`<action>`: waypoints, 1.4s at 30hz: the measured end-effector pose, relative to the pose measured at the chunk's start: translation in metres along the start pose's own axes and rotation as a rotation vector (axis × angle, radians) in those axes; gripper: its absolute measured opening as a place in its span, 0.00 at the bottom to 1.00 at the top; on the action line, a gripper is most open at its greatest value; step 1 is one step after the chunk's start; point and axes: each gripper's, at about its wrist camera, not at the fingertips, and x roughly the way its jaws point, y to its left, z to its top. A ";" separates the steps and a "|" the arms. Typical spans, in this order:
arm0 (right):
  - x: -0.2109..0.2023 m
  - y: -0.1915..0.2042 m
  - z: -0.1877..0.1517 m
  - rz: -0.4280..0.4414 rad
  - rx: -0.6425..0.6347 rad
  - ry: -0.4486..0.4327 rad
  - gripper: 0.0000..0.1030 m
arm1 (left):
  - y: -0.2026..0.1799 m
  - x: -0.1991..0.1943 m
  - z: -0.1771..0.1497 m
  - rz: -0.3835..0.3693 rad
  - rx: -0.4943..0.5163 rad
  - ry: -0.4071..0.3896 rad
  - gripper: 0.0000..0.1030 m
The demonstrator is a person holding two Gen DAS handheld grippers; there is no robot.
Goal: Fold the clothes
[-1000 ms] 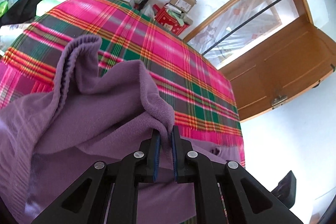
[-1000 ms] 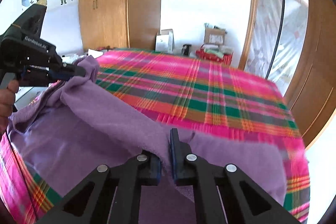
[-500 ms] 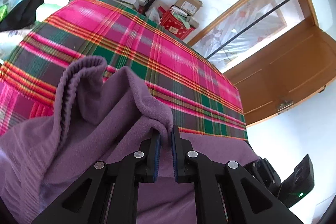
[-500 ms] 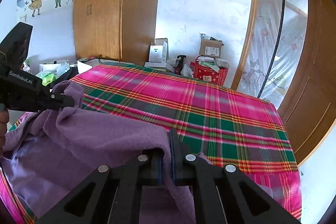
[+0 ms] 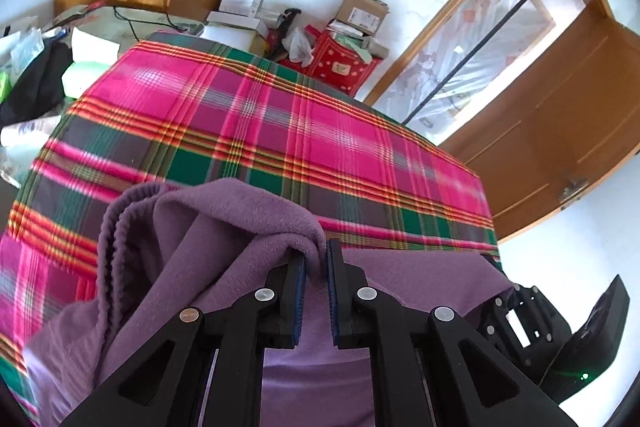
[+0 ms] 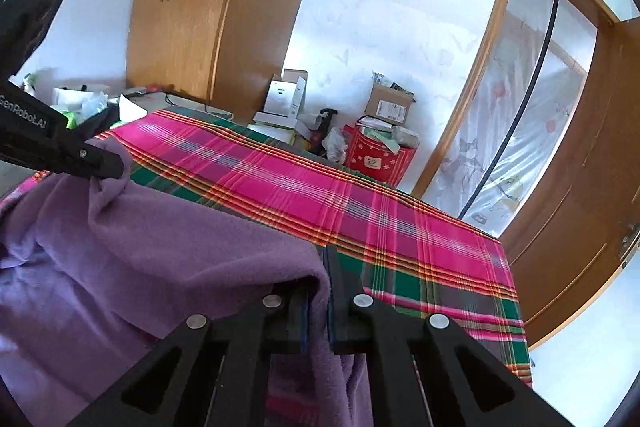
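Note:
A purple fleece garment (image 5: 224, 227) hangs lifted above the pink and green plaid bed cover (image 5: 280, 131). My left gripper (image 5: 317, 255) is shut on a bunched edge of it, with a ribbed hem (image 5: 112, 227) drooping to its left. In the right wrist view the garment (image 6: 180, 251) stretches between both tools. My right gripper (image 6: 320, 267) is shut on another edge, and the left gripper (image 6: 116, 167) pinches the far left corner. The right tool's body (image 5: 532, 323) shows at the lower right of the left wrist view.
The plaid cover (image 6: 360, 211) spreads ahead. Cardboard boxes (image 6: 390, 103) and a red bag (image 6: 376, 159) stand against the far wall. A wooden wardrobe (image 6: 192, 11) is at the back left, a wooden door (image 6: 580, 163) on the right. Clutter (image 5: 32, 75) lies left of the bed.
Both grippers have lifted the purple garment higher off the bed. More of the plaid cover shows beneath, and the fabric is pulled tauter between the two tools.

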 end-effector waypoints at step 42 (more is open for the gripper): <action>0.024 -0.006 0.023 -0.041 0.032 0.199 0.14 | -0.014 0.008 0.017 0.207 0.088 0.111 0.15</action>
